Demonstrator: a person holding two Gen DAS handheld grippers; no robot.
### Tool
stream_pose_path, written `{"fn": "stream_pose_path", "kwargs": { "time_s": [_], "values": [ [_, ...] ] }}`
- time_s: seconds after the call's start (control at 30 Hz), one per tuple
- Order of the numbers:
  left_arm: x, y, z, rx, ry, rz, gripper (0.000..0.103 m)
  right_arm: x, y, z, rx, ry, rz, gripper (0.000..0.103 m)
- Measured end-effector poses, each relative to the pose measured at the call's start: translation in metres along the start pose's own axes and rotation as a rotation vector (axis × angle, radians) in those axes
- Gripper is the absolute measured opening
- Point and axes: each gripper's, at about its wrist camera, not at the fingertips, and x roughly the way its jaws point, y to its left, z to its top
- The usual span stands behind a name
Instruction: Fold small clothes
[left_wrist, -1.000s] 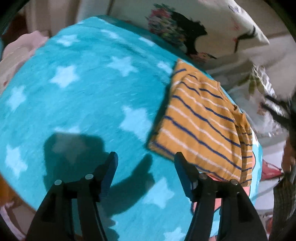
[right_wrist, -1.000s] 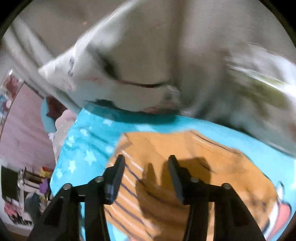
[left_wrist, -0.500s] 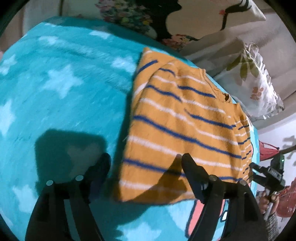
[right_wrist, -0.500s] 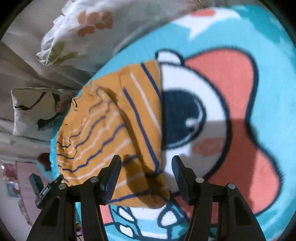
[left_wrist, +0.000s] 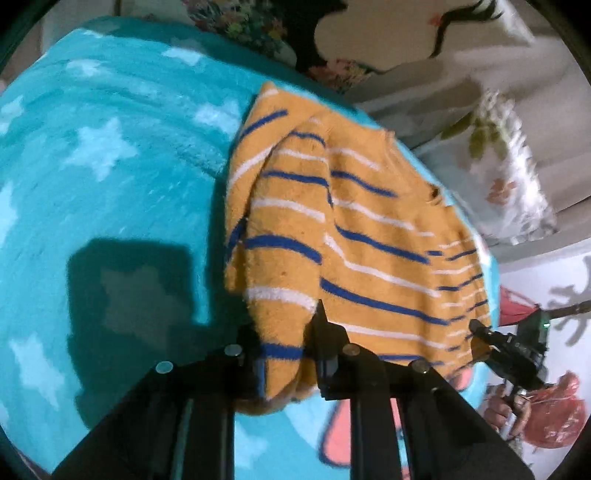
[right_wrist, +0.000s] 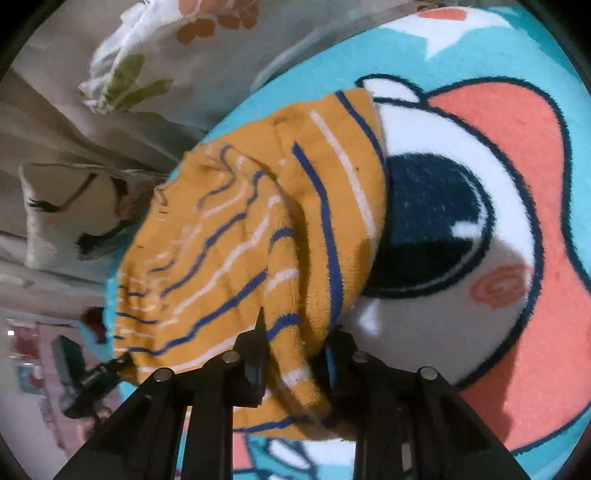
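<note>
Left wrist view first: one orange striped sweater, blue and white stripes, lying on a turquoise star blanket over a bed. Left claw pinched down on the near hem of that sweater, fabric bunched between the two black fingers, gap almost closed. Corner lifted a bit off the blanket, rest of the garment flat and partly folded over itself. Two pillows at the back: one with a dark figure print, one with leaves and flowers. Far right, the other claw's tip just visible at the sweater's opposite edge, plus a bit of a hand under it.

Right wrist view: same single sweater, but seen from the other side. Right claw also clamped on the hem, cloth wadded between the fingers and draped over them. Only visible here: big cartoon print on the blanket, white face, dark eye, coral patches, swirl cheek. Sweater's edge overlapping that cartoon's face. Same two pillows again, leafy one top left, figure one below it. Left claw's tip tiny at lower left, touching the sweater edge.

No containers anywhere in either shot.
</note>
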Motion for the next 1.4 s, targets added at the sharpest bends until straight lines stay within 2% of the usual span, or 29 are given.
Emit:
{"fn": "stream_pose_path", "kwargs": {
  "time_s": [0.03,0.07,0.2,0.3,0.33,0.43,0.5,0.53,0.6,0.7,0.8,0.87,0.9,1.0,1.07,1.13,1.2,1.27,1.33,1.4],
  "values": [
    [-0.008,0.000,-0.006,-0.001,-0.005,-0.003,0.016,-0.008,-0.002,0.001,0.004,0.002,0.021,0.023],
    [-0.015,0.001,-0.014,-0.001,-0.008,0.007,0.007,-0.019,-0.005,0.001,0.001,0.003,0.040,0.023],
    [-0.005,0.013,-0.039,-0.032,0.025,0.062,0.008,-0.028,-0.020,-0.005,0.005,0.023,0.031,0.023],
    [0.001,0.031,-0.046,-0.107,0.032,0.013,0.012,-0.014,-0.028,-0.011,-0.009,0.057,-0.050,0.030],
    [-0.004,0.030,-0.047,-0.099,0.016,0.010,0.013,-0.017,-0.029,-0.012,-0.005,0.052,-0.048,0.032],
    [-0.025,0.019,-0.050,-0.032,-0.050,0.082,0.031,-0.041,-0.023,-0.009,-0.037,-0.006,-0.083,0.033],
    [-0.039,0.016,-0.053,-0.022,-0.095,0.126,0.052,-0.061,-0.015,-0.004,-0.068,-0.088,-0.139,0.033],
    [-0.044,0.014,-0.054,-0.026,-0.111,0.135,0.053,-0.071,-0.008,0.003,-0.078,-0.140,-0.156,0.034],
    [-0.052,0.009,-0.054,-0.032,-0.138,0.153,0.053,-0.078,0.003,0.014,-0.096,-0.191,-0.134,0.034],
    [-0.055,0.001,-0.056,-0.031,-0.165,0.175,0.060,-0.060,0.037,0.032,-0.164,-0.191,-0.093,0.034],
    [-0.052,-0.006,-0.057,-0.011,-0.173,0.198,0.063,-0.017,0.065,0.043,-0.229,-0.111,-0.030,0.034],
    [-0.048,-0.008,-0.060,0.002,-0.162,0.214,0.063,0.011,0.073,0.050,-0.255,-0.065,-0.037,0.034],
    [-0.044,-0.010,-0.060,0.006,-0.156,0.215,0.063,0.031,0.073,0.056,-0.258,-0.014,-0.048,0.034],
    [-0.031,-0.012,-0.062,0.006,-0.135,0.228,0.063,0.055,0.056,0.073,-0.218,0.006,-0.122,0.034],
    [-0.022,-0.008,-0.062,-0.001,-0.121,0.248,0.063,0.061,0.047,0.085,-0.188,-0.011,-0.158,0.031],
    [-0.013,0.004,-0.059,-0.041,-0.101,0.269,0.063,0.057,0.033,0.097,-0.129,-0.025,-0.121,0.030],
    [-0.007,0.017,-0.055,-0.089,-0.086,0.257,0.063,0.051,0.030,0.103,-0.111,-0.038,-0.118,0.030],
    [-0.003,0.031,-0.052,-0.137,-0.072,0.254,0.063,0.040,0.033,0.105,-0.127,-0.074,-0.162,0.031],
    [0.000,0.038,-0.050,-0.157,-0.063,0.249,0.063,0.026,0.032,0.102,-0.135,-0.101,-0.218,0.043],
    [0.000,0.041,-0.049,-0.165,-0.065,0.238,0.063,0.013,0.036,0.095,-0.148,-0.109,-0.188,0.043]
  ]
}}
